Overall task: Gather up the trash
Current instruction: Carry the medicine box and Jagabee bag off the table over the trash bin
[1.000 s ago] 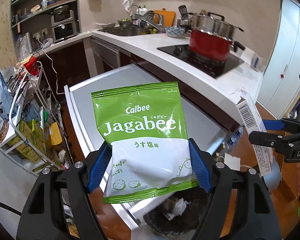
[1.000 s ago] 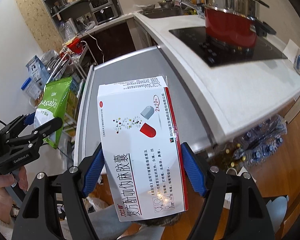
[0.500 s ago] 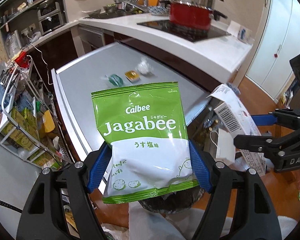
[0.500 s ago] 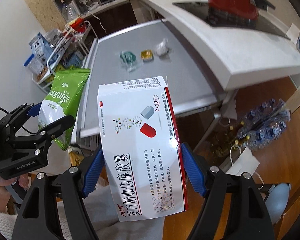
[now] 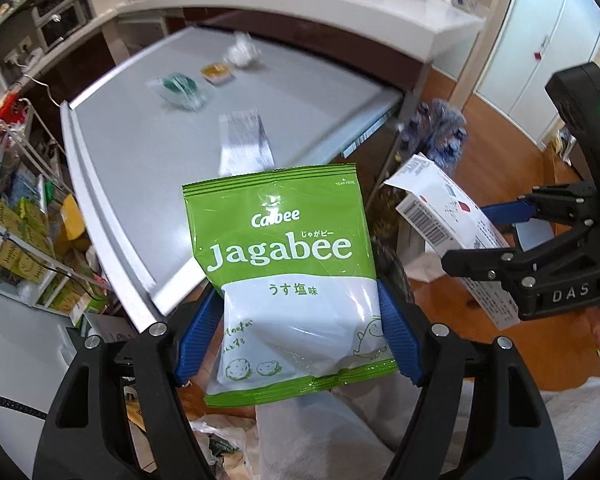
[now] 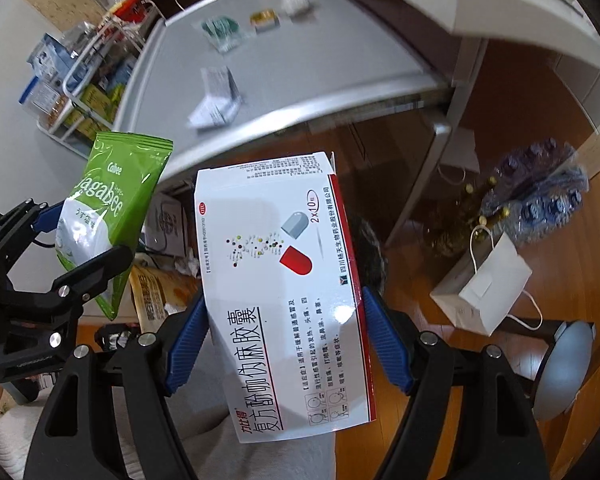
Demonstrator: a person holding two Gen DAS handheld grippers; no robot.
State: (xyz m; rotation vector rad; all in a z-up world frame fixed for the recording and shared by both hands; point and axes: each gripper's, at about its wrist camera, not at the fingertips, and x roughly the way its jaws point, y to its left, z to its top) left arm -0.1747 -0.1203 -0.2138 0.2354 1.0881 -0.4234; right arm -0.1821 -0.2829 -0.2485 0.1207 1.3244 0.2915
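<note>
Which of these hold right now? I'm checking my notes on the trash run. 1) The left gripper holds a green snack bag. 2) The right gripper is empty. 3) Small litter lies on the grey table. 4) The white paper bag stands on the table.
1) True: the left gripper is clamped on the green snack bag.
2) False: the right gripper grips a medicine box.
3) True: a green wrapper, a yellow packet, a crumpled white wad and a folded leaflet lie on the grey table.
4) False: the white paper bag stands on the wooden floor.
</note>
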